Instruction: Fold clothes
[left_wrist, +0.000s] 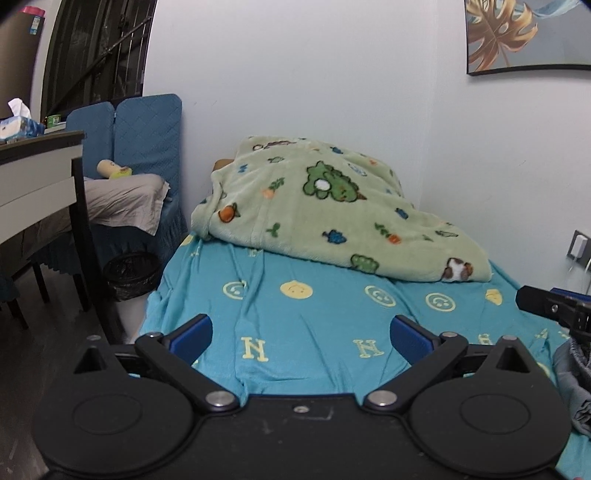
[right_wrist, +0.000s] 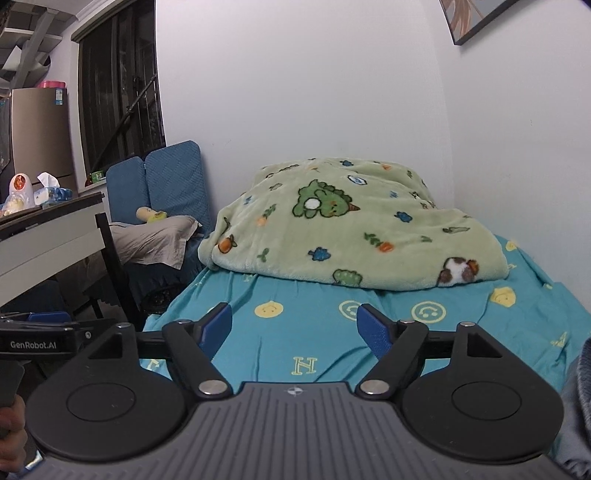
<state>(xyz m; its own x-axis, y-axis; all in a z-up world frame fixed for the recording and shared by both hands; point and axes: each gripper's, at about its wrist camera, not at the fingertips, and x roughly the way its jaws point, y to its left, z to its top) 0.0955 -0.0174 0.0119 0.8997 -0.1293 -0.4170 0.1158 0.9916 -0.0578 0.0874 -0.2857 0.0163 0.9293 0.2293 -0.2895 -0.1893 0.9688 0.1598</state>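
A grey garment (left_wrist: 570, 387) is seen bunched at the right edge of the left wrist view, lying on the bed near its front, just beside the left gripper's right side; a blue-grey fold of cloth (right_wrist: 578, 398) is also seen at the right edge of the right wrist view, though whether it is the same piece cannot be told. Neither is touched by any finger.

The left gripper (left_wrist: 301, 332) is held above the turquoise sheet (left_wrist: 295, 321), its blue-padded fingers spread wide with nothing between them. The right gripper (right_wrist: 293, 326) is likewise held over the sheet with its jaws apart and empty. Part of the right gripper is caught at the right side of the left wrist view, and part of the left gripper, gripped by a hand (right_wrist: 11, 428), at the left side of the right wrist view.

A green fleece blanket (left_wrist: 332, 210) printed with cartoon animals is heaped at the far end of the bed, against the white wall. To the left, a desk (left_wrist: 33, 173) bearing a tissue box (left_wrist: 20, 125) is seen, with a mesh waste bin (left_wrist: 131, 275) on the floor between desk and bed.
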